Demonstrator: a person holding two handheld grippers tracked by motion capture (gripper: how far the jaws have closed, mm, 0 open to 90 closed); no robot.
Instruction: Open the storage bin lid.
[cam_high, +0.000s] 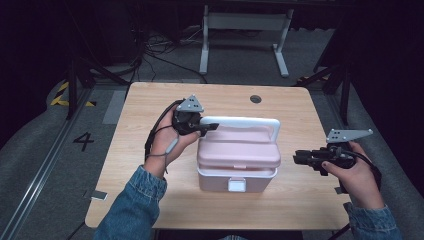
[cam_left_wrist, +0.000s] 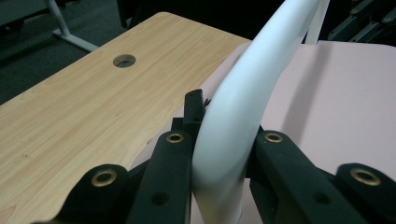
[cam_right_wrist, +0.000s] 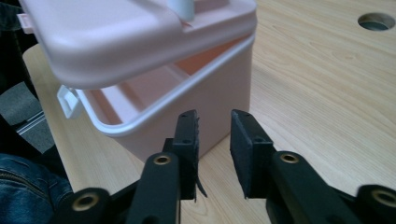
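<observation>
A pink box (cam_high: 220, 181) with a white rim stands mid-table. Its pink lid (cam_high: 237, 150) is tilted up at the front, leaving a gap over the base (cam_right_wrist: 210, 88). A white handle (cam_high: 240, 121) arches over the lid. My left gripper (cam_high: 210, 127) is at the handle's left end and, in the left gripper view, my left gripper (cam_left_wrist: 224, 130) is shut on the white handle (cam_left_wrist: 243, 107), with the lid (cam_left_wrist: 336, 102) to its right. My right gripper (cam_high: 296, 159) is just right of the box, apart from it. Its jaws (cam_right_wrist: 215, 126) stand open with nothing between them.
A white latch (cam_high: 236, 185) hangs at the box front and shows as a latch (cam_right_wrist: 70, 102) under the raised lid. The wooden table (cam_high: 150, 200) has a round hole (cam_high: 255, 99) at the back. A white frame (cam_high: 245, 30) stands on the floor beyond.
</observation>
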